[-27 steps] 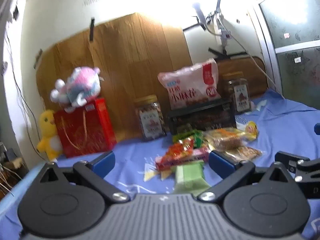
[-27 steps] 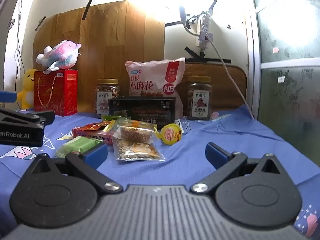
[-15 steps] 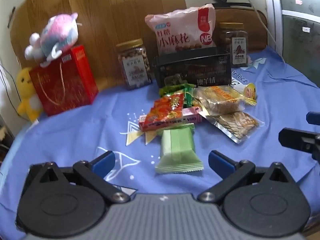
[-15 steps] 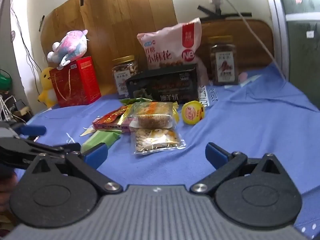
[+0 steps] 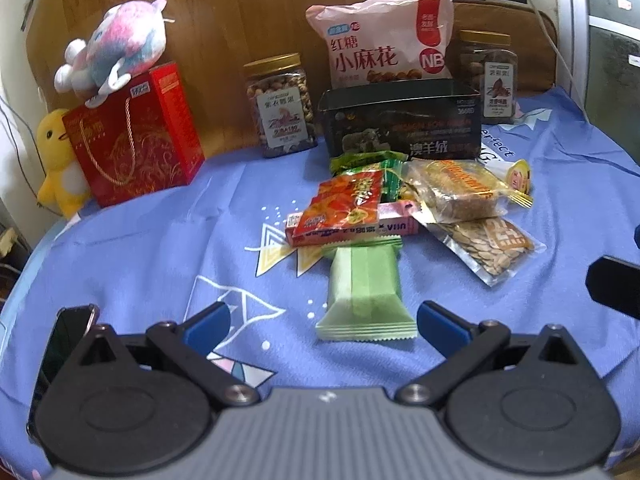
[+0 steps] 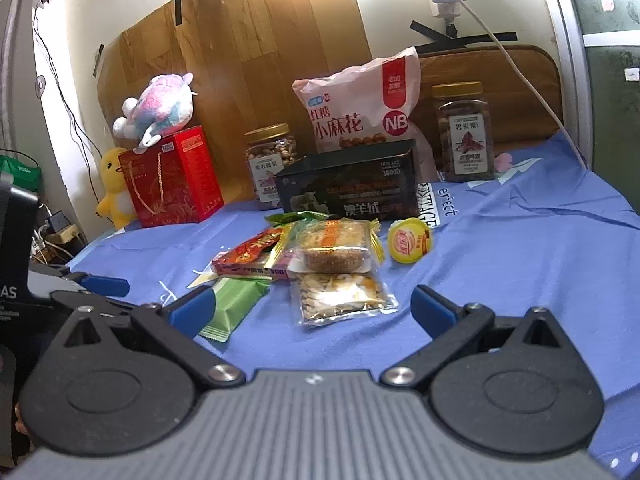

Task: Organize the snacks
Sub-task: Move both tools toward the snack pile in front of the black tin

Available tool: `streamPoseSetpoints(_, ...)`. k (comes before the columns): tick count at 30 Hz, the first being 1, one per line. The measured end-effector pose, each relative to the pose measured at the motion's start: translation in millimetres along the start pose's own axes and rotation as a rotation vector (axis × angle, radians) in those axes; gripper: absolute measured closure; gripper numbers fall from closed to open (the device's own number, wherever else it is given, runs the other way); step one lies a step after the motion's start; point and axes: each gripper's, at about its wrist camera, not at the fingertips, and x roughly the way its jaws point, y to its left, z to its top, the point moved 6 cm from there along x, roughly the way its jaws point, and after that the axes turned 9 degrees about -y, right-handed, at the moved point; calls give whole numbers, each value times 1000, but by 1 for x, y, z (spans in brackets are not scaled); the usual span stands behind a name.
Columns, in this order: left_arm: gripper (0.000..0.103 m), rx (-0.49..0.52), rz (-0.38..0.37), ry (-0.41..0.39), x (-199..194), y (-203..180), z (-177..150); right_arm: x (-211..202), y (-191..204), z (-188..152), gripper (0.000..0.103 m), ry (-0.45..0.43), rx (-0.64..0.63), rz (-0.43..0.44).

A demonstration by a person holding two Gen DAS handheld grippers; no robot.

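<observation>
Table under a blue printed cloth (image 5: 168, 240), wood-panel board leaning on the wall along its far edge. Back row along that edge: red gift bag (image 5: 136, 136) with a pastel plush toy on top near the far left corner, two clear nut jars with gold lids, a pink bag of twisted snacks (image 5: 380, 40) standing behind an open black rectangular box (image 5: 400, 124). Loose snacks piled mid-table just in front of the box: flat green wafer packet (image 5: 366, 292) nearest the front edge, red-orange sachet (image 5: 344, 204) lying on a pink carton, clear-wrapped brown cake (image 5: 460, 192), clear pack of seeds (image 5: 492, 248) beside it, small yellow round jelly cup (image 6: 410, 244) toward the right.

Left gripper (image 5: 324, 320) hangs over the front of the cloth, jaws wide apart, nothing in them; green packet lies just ahead, roughly between the fingertips. Right gripper (image 6: 312, 306) also spread wide and empty, seed pack just ahead of it.

Step looks like the approach before the first pick, nothing sorted yet. Next move probably: lower the left jaws around the green packet's narrow sides, close, lift it, likely to the black box
</observation>
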Motion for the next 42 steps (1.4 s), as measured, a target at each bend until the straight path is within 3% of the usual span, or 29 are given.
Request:
streamPoseSetpoints(3, 0, -35, -23, 13, 2, 2, -4, -1, 3, -4, 0, -16, -15, -22)
streamPoseSetpoints(10, 0, -161, -198, 20, -3, 4, -17, 1, -11, -11, 0, -23, 35, -90)
streamPoseSetpoints(13, 0, -225, -308, 37, -5, 4, -22, 2, -18, -13, 0, -9, 77, -104)
streamPoseSetpoints(19, 0, -292, -462, -129, -44, 3, -27, -9, -22, -11, 0, -66, 94, -119)
streamPoseSetpoints(27, 0, -200, -454, -353, -92, -2, -23, -12, -25, -8, 0, -120, 89, -151)
streamPoseSetpoints(30, 0, -221, -577, -391, -99, -3, -20, -12, -23, -8, 0, -123, 80, -157)
streamPoseSetpoints(32, 0, -227, -607, -412, -102, -3, -19, -13, -21, -8, 0, -131, 71, -162)
streamPoseSetpoints(42, 0, -141, -519, -572, -125, 2, -15, -13, -17, -7, 0, -148, 47, -161)
